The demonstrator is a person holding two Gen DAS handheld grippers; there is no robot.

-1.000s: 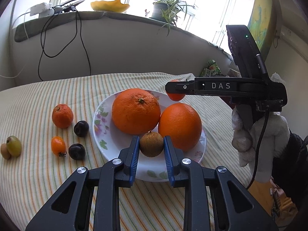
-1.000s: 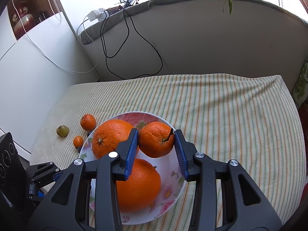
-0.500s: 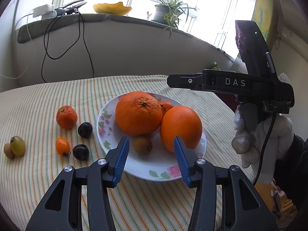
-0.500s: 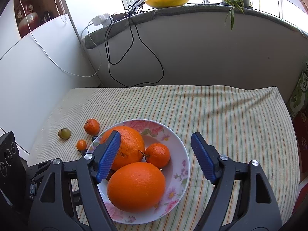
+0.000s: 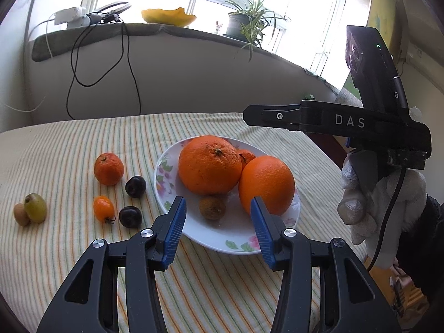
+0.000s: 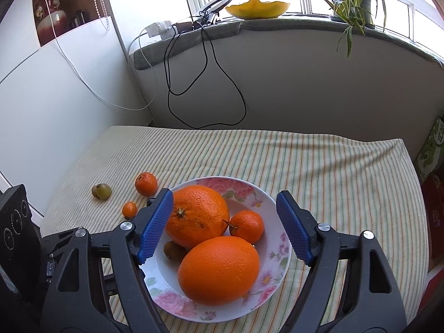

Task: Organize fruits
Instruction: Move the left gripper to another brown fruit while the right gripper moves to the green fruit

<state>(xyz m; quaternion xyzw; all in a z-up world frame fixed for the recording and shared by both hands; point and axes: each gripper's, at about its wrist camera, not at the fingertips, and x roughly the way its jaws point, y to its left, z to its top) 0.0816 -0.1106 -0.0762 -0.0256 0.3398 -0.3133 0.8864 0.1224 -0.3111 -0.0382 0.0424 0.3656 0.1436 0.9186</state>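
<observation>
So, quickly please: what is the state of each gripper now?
Left gripper: open, jaws just opened, holding nothing; small brown fruit lies free.
Right gripper: open, jaws just opened, holding nothing.

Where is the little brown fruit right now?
The little brown fruit lies on the flowered plate, at its near edge in the left wrist view, touching the big orange behind it.

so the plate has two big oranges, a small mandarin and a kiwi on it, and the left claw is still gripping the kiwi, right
Not quite. The plate does hold two big oranges, a small mandarin and a kiwi, but the left claw is open: the left wrist view shows its pads clear of the kiwi.
</observation>
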